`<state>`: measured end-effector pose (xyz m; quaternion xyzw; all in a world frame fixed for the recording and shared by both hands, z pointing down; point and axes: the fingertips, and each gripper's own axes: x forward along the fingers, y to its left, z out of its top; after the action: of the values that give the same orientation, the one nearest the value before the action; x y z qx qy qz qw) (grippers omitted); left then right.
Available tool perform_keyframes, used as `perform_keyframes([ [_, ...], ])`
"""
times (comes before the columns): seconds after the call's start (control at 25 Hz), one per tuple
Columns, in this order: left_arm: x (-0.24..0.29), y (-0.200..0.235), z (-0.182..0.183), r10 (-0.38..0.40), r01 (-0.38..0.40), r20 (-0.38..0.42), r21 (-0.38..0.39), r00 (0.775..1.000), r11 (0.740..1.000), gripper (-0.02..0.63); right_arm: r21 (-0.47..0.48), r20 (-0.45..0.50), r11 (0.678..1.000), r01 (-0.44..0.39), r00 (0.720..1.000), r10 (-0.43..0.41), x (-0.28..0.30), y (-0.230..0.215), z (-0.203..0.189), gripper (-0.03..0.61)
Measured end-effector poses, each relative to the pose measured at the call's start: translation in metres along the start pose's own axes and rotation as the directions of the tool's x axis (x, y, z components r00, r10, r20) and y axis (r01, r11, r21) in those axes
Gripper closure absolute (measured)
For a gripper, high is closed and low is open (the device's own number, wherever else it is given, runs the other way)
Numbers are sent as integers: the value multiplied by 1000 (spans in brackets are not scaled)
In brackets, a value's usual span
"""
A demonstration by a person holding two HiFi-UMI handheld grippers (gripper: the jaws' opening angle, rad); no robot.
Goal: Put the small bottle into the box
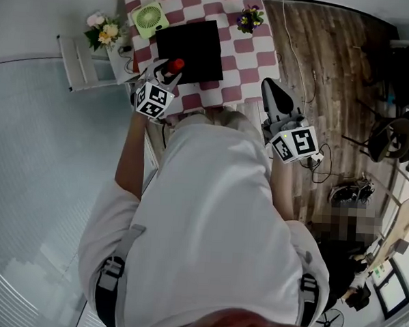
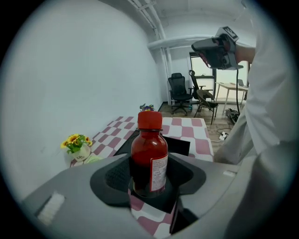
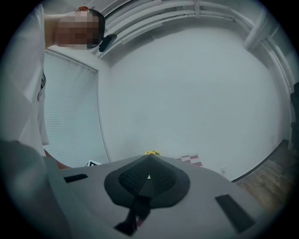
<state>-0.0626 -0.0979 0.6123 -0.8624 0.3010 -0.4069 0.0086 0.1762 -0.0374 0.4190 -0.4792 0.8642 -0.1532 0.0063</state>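
My left gripper (image 2: pixel 149 179) is shut on the small bottle (image 2: pixel 149 158), a dark red bottle with a red cap and a white label, held upright above the table's near edge. In the head view that bottle (image 1: pixel 175 66) shows by its red cap at the near left corner of the black box (image 1: pixel 191 49), with the left gripper (image 1: pixel 162 78) around it. The black box (image 2: pixel 175 144) lies open just beyond the bottle on the checkered cloth. My right gripper (image 1: pixel 275 95) is shut and empty, raised off the table's right side; in its own view the right gripper (image 3: pixel 148 176) points at a white wall.
A pink-and-white checkered table (image 1: pixel 254 66) holds a green fan (image 1: pixel 149 18), a flower pot (image 1: pixel 250 18) at the far right and another flower pot (image 2: pixel 77 147) at the left. Office chairs (image 2: pixel 180 93) stand on the wooden floor (image 1: pixel 318 83). A white wall lies to the left.
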Motion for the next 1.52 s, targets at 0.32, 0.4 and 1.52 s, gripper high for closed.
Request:
perform_keyframes([
  [0.32, 44, -14, -44, -75, 84, -142, 62, 987, 995, 393, 18, -19, 999, 46, 999, -45, -12, -8, -12, 575],
  [0.4, 53, -18, -51, -97, 110, -168, 65, 981, 992, 393, 24, -24, 998, 58, 998, -58, -16, -9, -15, 575],
  [1.52, 129, -54, -123, -225, 406, -580, 203, 783, 891, 393, 74, -67, 963, 258, 965, -253, -56, -35, -42, 575],
])
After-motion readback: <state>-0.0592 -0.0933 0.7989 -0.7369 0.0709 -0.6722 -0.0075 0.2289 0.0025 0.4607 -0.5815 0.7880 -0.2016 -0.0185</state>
